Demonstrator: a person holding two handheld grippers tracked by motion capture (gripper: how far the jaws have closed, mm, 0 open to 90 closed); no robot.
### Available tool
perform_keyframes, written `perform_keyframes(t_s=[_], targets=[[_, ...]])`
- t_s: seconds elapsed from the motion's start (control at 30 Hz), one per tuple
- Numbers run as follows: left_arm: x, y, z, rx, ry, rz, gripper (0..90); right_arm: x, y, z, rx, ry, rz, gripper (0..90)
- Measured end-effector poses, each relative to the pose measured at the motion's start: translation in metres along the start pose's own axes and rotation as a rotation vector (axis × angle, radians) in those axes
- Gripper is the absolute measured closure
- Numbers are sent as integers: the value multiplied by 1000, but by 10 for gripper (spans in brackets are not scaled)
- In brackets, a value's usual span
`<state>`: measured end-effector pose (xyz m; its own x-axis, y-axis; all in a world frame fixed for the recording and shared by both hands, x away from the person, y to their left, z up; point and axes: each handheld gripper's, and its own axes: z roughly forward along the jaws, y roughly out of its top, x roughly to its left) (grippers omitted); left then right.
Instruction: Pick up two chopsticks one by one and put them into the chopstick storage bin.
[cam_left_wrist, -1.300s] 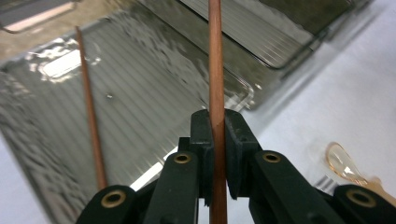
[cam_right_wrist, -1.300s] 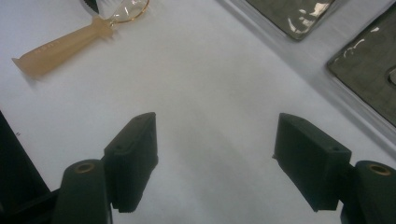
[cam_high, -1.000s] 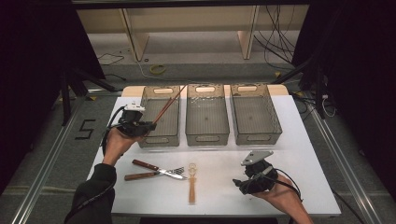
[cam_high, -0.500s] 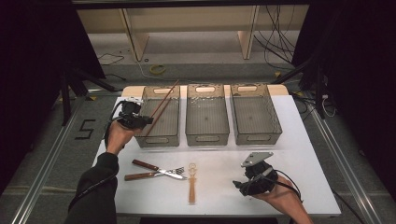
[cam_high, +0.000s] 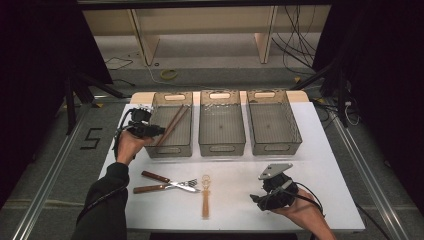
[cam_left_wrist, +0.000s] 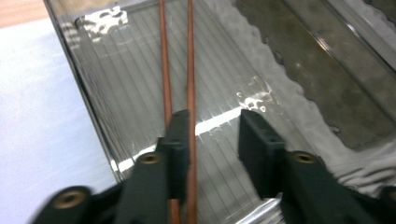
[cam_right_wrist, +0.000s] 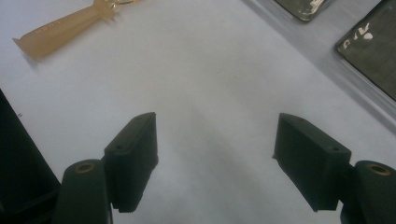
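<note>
High view shows us three clear bins, the left bin (cam_high: 172, 145) holding the chopsticks (cam_high: 171, 125), which lean on its near wall. Our left gripper (cam_high: 159, 131) has just opened its jaws; one chopstick lies loose between them. On the table (cam_high: 320, 150) lie two forks (cam_high: 172, 184) and a wooden utensil (cam_high: 205, 195), while our right gripper (cam_high: 256, 200) rests with jaws wide apart.

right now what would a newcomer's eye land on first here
Probably the pair of brown chopsticks lying slanted in the leftmost of three clear bins, with the left claw just opened at that bin's near end and the sticks beside one jaw. Next, two wooden-handled forks crossed on the white table, beside a tan plastic utensil.
</note>
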<state>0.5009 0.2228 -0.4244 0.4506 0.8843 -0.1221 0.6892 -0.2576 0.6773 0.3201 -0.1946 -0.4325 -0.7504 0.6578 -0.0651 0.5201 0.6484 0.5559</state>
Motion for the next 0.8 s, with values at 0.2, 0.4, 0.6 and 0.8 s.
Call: perform_keyframes(t_s=[0.2,0.4,0.6,0.8], targets=[[-15,-5,-18,-51,-28,-4,420,-1,-1,-1,-2,-1,4,308],[-39,-23,-32,-98,-93,11,313,-1,-1,-1,-4,-6,14,308],[-55,-31,-36,-73,-130,62,280,1,0,1,-7,-17,40,308],[-73,-43,-39,-54,-143,86,268,0,-1,2,-4,-26,48,308]])
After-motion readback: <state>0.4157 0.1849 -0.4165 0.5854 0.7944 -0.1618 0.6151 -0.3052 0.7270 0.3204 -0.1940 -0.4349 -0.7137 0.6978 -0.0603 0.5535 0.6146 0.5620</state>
